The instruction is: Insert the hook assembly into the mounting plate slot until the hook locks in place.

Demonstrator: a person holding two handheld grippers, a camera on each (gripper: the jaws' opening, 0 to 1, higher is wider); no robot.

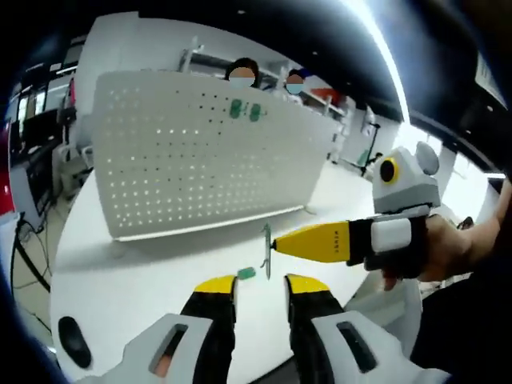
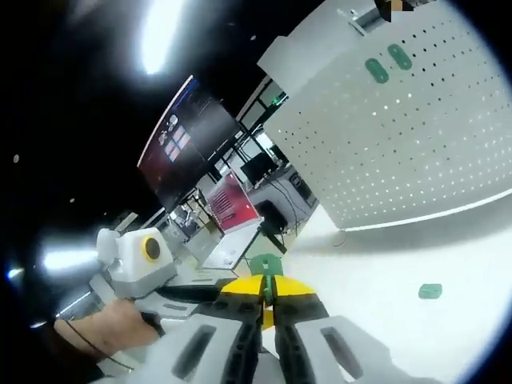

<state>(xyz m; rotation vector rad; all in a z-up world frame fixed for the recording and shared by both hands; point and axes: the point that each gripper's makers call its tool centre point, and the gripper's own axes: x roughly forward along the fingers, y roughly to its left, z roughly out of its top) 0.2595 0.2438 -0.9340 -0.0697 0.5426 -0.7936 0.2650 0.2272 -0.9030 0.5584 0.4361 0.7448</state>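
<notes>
Two hand-held grippers over a white tabletop [image 1: 160, 272], both with yellow-tipped black jaws. Left hand-held gripper [image 1: 260, 284] low in the left gripper view, jaws apart with nothing between them, hovering above the tabletop. Right hand-held gripper [image 1: 274, 244] reaching in from the right of that same view, gripped by a hand [image 1: 448, 248], jaws pressed together on a thin metal hook [image 1: 266, 252] that hangs upright at the yellow tips, just beyond the left jaws. Same clamp seen from the right gripper view: right hand-held gripper [image 2: 268, 292] with jaws closed together on the thin hook [image 2: 267, 294], a green piece [image 2: 264, 264] just past the tips, though hard to tell whether attached to the hook or lying behind it. Small green clip [image 1: 246, 274] flat on the tabletop, just beside the hook and near the left jaw tip; likewise visible as a green clip [image 2: 430, 291] alone on the white tabletop [image 2: 384, 264] to the right of the right jaws. White pegboard [image 1: 200, 160] standing upright at the far side of the tabletop, dotted with rows of holes, well apart from both grippers. Two green clips [image 1: 245, 110] already fixed near its top edge, side by side; same pair [image 2: 384, 64] high on the pegboard [image 2: 416, 144] in the right gripper view. Hook not yet at the pegboard, held in the air between tabletop edge and board. Left hand-held gripper [image 2: 140, 264] at lower left of the right gripper view. Dark screens [image 2: 188, 144] and office furniture blurred behind.
</notes>
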